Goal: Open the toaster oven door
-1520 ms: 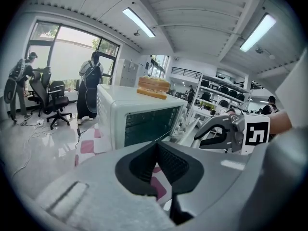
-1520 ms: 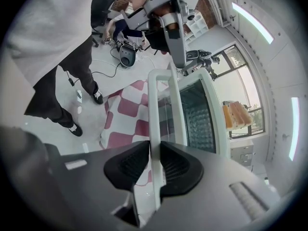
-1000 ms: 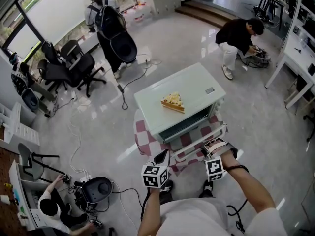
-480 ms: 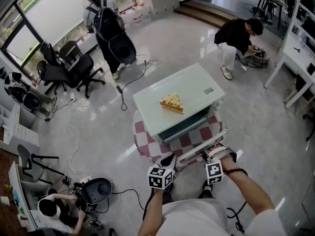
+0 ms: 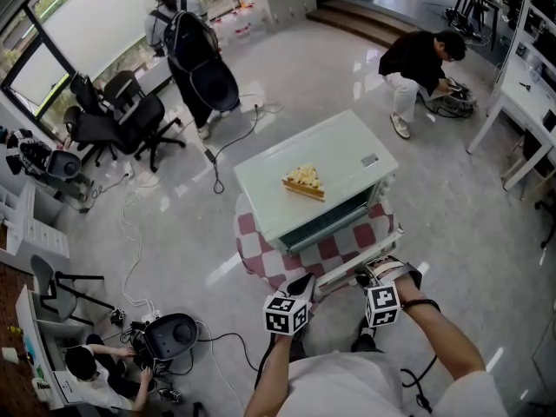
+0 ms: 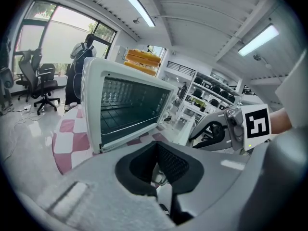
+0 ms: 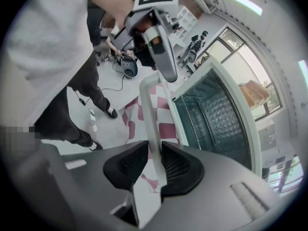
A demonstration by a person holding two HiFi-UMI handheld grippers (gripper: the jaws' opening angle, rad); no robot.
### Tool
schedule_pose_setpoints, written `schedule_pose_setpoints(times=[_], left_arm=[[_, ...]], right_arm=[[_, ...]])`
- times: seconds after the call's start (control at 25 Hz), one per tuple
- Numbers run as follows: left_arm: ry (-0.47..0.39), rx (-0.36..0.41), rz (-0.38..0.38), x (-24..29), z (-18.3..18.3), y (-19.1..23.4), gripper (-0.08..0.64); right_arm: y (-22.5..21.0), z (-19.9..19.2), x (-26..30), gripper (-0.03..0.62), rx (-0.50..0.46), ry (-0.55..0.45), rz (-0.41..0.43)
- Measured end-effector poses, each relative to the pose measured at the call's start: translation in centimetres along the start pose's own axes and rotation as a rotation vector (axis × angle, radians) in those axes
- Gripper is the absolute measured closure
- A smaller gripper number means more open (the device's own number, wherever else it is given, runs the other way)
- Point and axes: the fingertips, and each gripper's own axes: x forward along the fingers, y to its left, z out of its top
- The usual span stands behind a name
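Observation:
The white toaster oven [image 5: 321, 159] stands on a round table with a red-checked cloth [image 5: 256, 246], and a slice of toast [image 5: 304, 181] lies on its roof. Its door [image 5: 356, 254] hangs open toward me, showing the wire rack [image 7: 211, 114]. The door's white handle bar [image 7: 150, 109] runs between the pads of my right gripper [image 7: 155, 150]. Those jaws have just been opening, are open now and sit loosely around the bar. My left gripper [image 5: 301, 283] hovers shut and empty just left of the door's front edge, apart from the oven [image 6: 120, 105].
A crouching person [image 5: 417, 68] works on the floor behind the oven. Another person with a backpack [image 5: 187, 42] stands by office chairs [image 5: 122, 120]. Someone sits at the lower left [image 5: 87, 372] among cables. White desks [image 5: 521, 111] line the right side.
Both grippers have drifted down the head view toward me, the left one also to the right. The door's handle edge has come down a little with the right gripper.

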Motion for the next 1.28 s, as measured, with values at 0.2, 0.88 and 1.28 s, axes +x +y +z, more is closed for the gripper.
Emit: schedule_pose_setpoints(times=[0.2, 0.88, 1.28], left_arm=[[0.007, -0.004, -0.002, -0.1, -0.2, 0.1, 0.555], [-0.001, 0.056, 0.023, -0.6, 1.3, 0.2, 0.557], [-0.054, 0.093, 0.054, -1.8, 3.7, -0.1, 0.557]], right_arm=[[-2.0, 3.2, -3.9, 0.585, 0.281, -0.272, 0.126], [-6.7, 0.6, -1.5, 0.589, 0.498, -0.179, 0.105], [-4.1, -0.4, -0.1, 0.589, 0.548, -0.126, 0.165]])
